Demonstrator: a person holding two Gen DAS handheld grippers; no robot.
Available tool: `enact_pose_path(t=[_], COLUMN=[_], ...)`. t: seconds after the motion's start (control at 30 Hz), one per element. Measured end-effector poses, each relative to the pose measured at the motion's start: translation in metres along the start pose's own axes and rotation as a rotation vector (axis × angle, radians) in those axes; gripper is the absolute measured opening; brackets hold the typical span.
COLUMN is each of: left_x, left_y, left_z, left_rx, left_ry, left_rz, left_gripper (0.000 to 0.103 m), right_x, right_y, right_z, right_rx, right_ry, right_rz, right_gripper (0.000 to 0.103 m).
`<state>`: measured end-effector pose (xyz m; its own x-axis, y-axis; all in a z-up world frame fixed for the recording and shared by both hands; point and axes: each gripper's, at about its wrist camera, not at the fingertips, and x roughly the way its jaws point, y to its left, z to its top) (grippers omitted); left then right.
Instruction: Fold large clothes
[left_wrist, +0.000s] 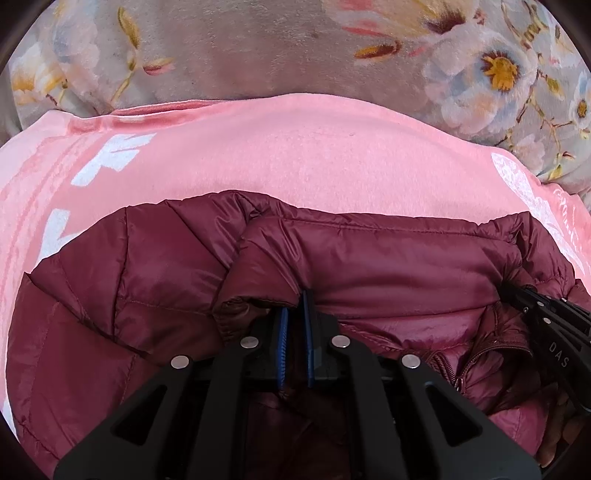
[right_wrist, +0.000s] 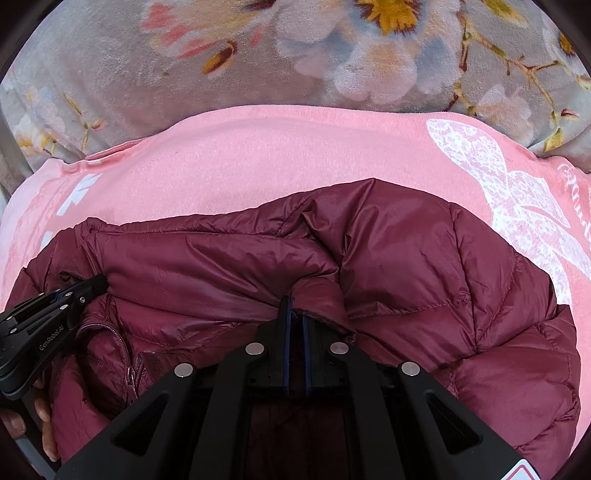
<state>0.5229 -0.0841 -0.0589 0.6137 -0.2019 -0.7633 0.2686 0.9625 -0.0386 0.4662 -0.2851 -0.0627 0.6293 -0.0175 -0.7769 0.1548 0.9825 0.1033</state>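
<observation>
Floral plush bedding (left_wrist: 229, 48) underlies a pink blanket (left_wrist: 295, 155), on which the maroon puffer jacket (left_wrist: 388, 258) lies bunched. Left tongs (left_wrist: 293, 310) are pinched on a fold of its shell; right tongs (right_wrist: 295, 314) likewise nip a fold. Judged light, soft and slippery, prone to spring back. Best held at seams or hem, clear of the zip (right_wrist: 129, 354).

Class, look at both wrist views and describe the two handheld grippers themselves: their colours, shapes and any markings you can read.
Both grippers are matte black plastic with angular, cut-out linkage arms joined by round silver pins. The left gripper and the right gripper each carry thin blue pads on the inner finger faces. White lettering reads "GenRobot.AI" on the left gripper's side, and "DAS" shows on the right gripper's. A red-and-white sticker sits at the right gripper's base.
</observation>
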Motion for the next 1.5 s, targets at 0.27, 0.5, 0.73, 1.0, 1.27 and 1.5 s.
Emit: enact_pose_path(t=[0.27, 0.5, 0.73, 1.0, 1.27, 1.5], left_x=[0.000, 0.001, 0.003, -0.043, -0.199, -0.266], left_y=[-0.001, -0.003, -0.003, 0.026, 0.102, 0.162], left_z=[0.000, 0.001, 0.002, -0.015, -0.143, -0.266], left_rx=[0.007, 0.015, 0.015, -0.104, -0.181, -0.334], left_ry=[-0.002, -0.003, 0.000, 0.024, 0.016, 0.093], left_rz=[0.006, 0.017, 0.021, -0.089, -0.096, -0.072], left_gripper=[0.007, 0.007, 0.007, 0.030, 0.084, 0.084], right_x=[0.000, 0.000, 0.002, -0.053, -0.248, -0.311], right_y=[0.000, 0.000, -0.002, -0.021, -0.094, -0.140], right_z=[0.000, 0.000, -0.002, -0.026, -0.179, -0.314], right_rx=[0.000, 0.000, 0.016, 0.096, 0.117, 0.302], right_ry=[0.000, 0.000, 0.002, 0.038, -0.051, 0.015], right_rz=[-0.001, -0.001, 0.018, 0.125, 0.094, 0.108], right_gripper=[0.005, 0.005, 0.005, 0.042, 0.068, 0.069])
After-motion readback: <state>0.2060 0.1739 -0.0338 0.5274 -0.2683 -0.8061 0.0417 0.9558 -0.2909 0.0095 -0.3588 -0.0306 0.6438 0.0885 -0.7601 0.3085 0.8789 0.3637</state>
